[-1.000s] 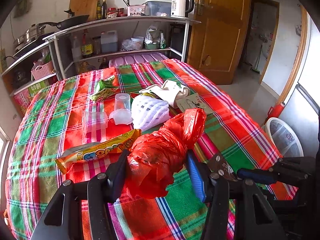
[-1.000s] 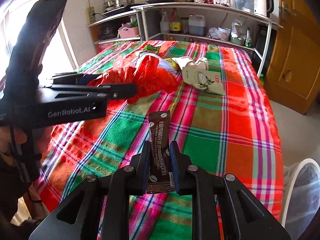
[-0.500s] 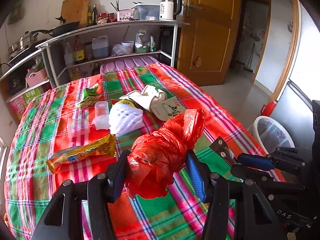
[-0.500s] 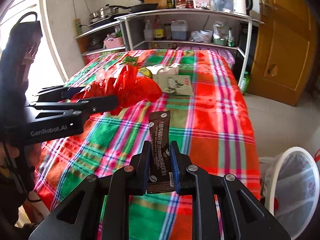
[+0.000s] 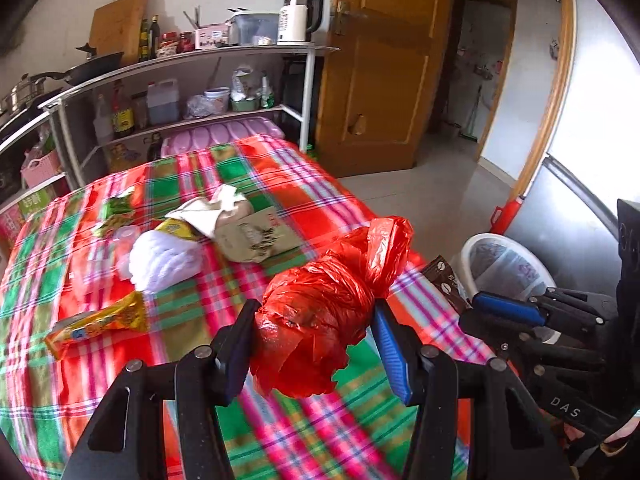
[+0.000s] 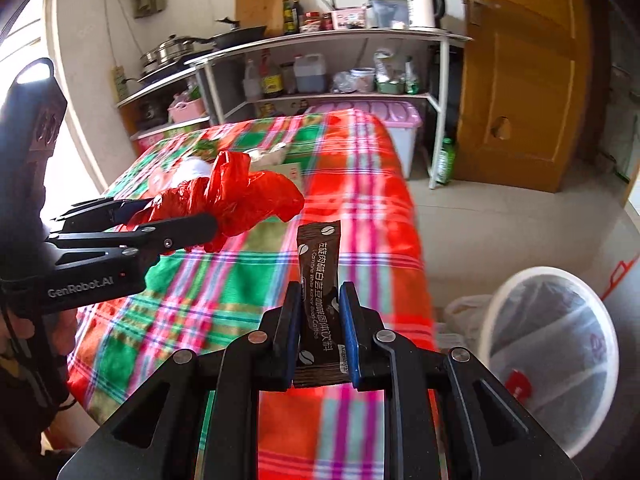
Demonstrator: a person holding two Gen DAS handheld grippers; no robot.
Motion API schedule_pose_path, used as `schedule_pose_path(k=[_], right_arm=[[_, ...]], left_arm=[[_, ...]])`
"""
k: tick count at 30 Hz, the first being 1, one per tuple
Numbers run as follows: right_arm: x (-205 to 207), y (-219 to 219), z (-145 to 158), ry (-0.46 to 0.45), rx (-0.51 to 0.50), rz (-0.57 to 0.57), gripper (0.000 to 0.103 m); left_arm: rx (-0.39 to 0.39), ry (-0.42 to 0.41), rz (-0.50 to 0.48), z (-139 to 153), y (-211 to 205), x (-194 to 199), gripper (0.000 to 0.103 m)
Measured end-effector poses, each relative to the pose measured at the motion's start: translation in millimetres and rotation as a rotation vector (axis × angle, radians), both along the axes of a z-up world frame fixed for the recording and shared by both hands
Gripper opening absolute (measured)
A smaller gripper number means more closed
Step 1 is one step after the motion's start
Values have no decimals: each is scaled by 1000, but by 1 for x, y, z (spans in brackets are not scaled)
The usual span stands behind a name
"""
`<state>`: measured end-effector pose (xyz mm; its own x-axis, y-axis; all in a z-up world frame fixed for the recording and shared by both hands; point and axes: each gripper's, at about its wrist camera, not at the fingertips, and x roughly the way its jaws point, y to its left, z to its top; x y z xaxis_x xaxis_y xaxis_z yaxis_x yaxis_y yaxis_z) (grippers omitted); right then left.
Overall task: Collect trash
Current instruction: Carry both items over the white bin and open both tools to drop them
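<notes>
Two grippers show in the left wrist view. The left gripper (image 5: 314, 336) has its blue-padded fingers (image 5: 390, 350) pressed on a crumpled, glossy red plastic bag (image 5: 324, 304), wadded into a lump with a loose twisted tail, held above the bench (image 5: 280, 184) under its plaid red, green and pink cloth. Beyond the bag on the bench lie a white foam net sleeve (image 5: 164, 258), a flat beige printed carton (image 5: 256, 238), a pale crumpled paper wrapper (image 5: 212, 210), a shiny yellow snack wrapper (image 5: 96, 324) and a green foil packet (image 5: 116, 212). Off the bench's right edge, on the floor, stands a round white waste bin (image 5: 504, 264) lined with thin clear film.

From the right wrist view, the right gripper (image 6: 320, 328) has its fingers (image 6: 348, 328) set narrow, clamped on a slim, dark brown coffee sachet (image 6: 320, 276) with white print, standing upright over the near end of the bench (image 6: 360, 200). Left of the sachet, the left gripper (image 6: 148, 220) carries the red plastic bag (image 6: 236, 196). Right of the bench, low down, sits the white waste bin (image 6: 548, 356), its mouth tilted toward the camera.
</notes>
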<state>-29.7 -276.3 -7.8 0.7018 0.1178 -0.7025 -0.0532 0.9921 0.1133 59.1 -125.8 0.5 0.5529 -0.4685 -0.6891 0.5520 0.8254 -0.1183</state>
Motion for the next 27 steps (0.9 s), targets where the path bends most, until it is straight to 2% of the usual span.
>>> schedule_pose_path(k=[11, 27], right_arm=[[-35, -79, 8, -10, -8, -174, 20], [-73, -182, -17, 75, -45, -389, 20]], left_arm=[[-9, 24, -137, -1, -91, -11, 56], [28, 108, -309, -32, -218, -27, 57]])
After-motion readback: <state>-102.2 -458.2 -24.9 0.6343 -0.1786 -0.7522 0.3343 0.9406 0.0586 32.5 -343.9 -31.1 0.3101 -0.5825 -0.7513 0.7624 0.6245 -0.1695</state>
